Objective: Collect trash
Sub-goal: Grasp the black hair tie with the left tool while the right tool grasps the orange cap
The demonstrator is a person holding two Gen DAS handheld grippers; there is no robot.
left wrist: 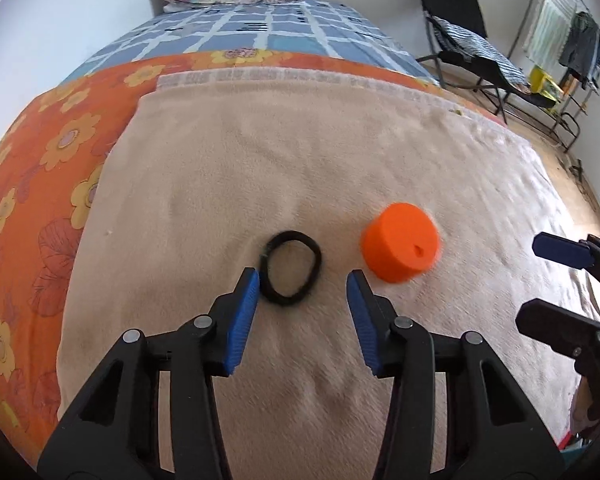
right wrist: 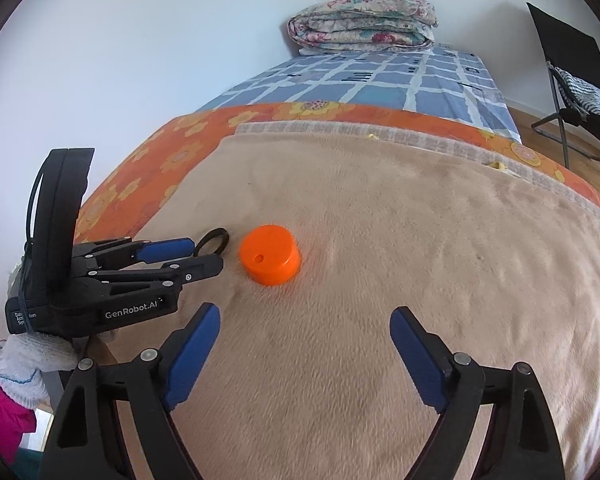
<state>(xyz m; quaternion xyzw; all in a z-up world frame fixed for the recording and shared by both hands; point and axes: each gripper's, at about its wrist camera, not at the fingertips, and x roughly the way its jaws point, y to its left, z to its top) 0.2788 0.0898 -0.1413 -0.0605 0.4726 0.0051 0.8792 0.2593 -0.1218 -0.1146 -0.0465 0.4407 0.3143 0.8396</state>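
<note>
Two small things lie on the beige blanket (left wrist: 300,184) in the left wrist view: a black hair tie (left wrist: 291,267) and an orange cap (left wrist: 400,242). The hair tie lies flat as a slightly oval loop, its long axis running away from the camera, its near left edge just beside the left fingertip. The left gripper (left wrist: 303,280) is wide open and holds nothing. The cap sits just right of the right fingertip, tipped toward the camera, its flat face with a small hole showing. The right gripper (left wrist: 548,276) enters at the right edge.

From the right wrist view, the right gripper (right wrist: 305,316) is spread wide and empty, well short of the cap (right wrist: 269,255). The cap rests flat, hole facing up. The left gripper (right wrist: 208,254) reaches in from the left, its tips at the hair tie (right wrist: 213,241).
</note>
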